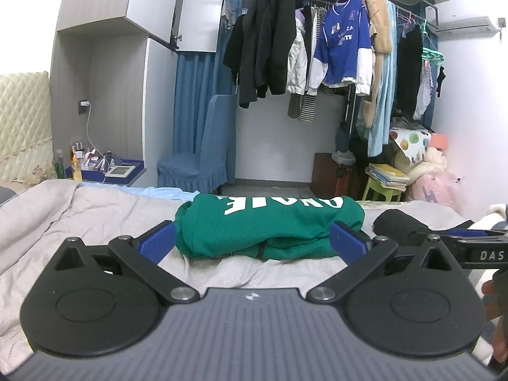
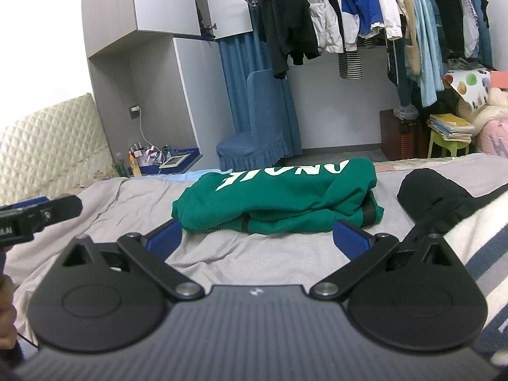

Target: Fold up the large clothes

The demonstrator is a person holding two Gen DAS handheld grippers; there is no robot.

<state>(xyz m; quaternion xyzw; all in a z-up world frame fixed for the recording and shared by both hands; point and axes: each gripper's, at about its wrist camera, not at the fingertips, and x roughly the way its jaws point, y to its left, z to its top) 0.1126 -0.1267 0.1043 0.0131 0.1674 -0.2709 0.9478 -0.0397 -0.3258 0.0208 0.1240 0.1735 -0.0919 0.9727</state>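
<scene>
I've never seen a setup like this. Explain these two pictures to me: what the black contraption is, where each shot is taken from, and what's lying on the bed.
Each picture comes from a camera mounted on a hand-held gripper, looking forward along its two blue-tipped fingers. A person holds one in each hand. One view shows the left gripper, the other the right gripper. Both stand open and hold nothing. Ahead of them, on the grey bedspread, lies a folded green sweatshirt with white lettering. A black garment lies to its right.

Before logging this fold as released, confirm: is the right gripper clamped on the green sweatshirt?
No: the right gripper stands wide open just short of the folded green sweatshirt, its blue pads clear of the cloth on the bed.
</scene>
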